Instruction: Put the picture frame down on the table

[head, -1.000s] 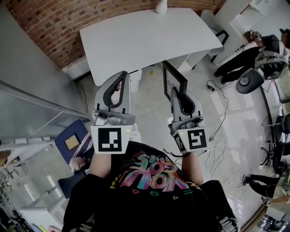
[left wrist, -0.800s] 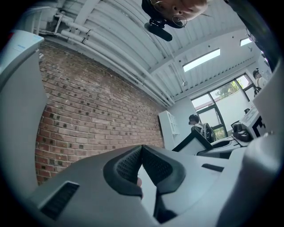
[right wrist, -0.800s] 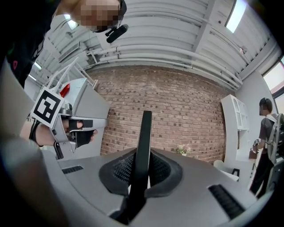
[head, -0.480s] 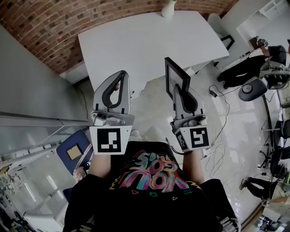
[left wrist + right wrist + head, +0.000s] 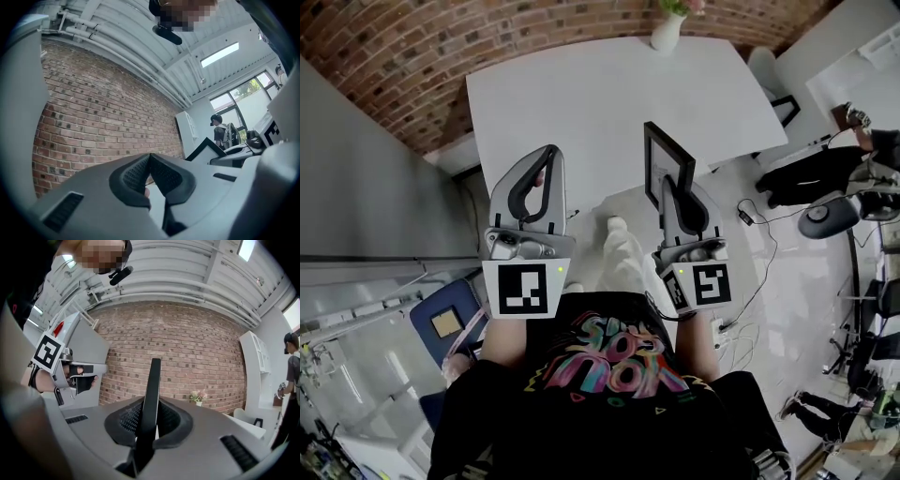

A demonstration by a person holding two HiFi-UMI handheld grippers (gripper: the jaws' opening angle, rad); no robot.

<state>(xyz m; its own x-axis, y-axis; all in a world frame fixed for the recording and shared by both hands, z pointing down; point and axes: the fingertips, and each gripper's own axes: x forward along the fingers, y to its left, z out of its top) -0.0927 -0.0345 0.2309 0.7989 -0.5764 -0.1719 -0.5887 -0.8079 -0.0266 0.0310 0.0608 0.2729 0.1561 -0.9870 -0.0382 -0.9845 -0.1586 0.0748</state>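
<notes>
Two grippers are up in front of the person, and only one's got anything in it. The right gripper (image 5: 671,187) has its fingers (image 5: 172,420) pinching the black picture frame (image 5: 665,161) by its lower edge. So the frame stands upright and sticks up past the fingertips. In the right gripper view it's edge-on, just a thin dark slat wedged between the pads. From the head view the frame sits over the near edge of the white surface (image 5: 600,89), held up in the gripper, not lying on it. The left gripper (image 5: 547,157) is about level with the right one and well apart from it. Its fingers (image 5: 133,174) are pressed together with nothing between them, tip pointing at that same near edge. At the far end of the surface there's a white vase (image 5: 667,33) with flowers, near the red brick wall (image 5: 384,56). Cables trail over the glossy floor (image 5: 750,272) off to the right, and another person (image 5: 293,362) stands over on that side.
</notes>
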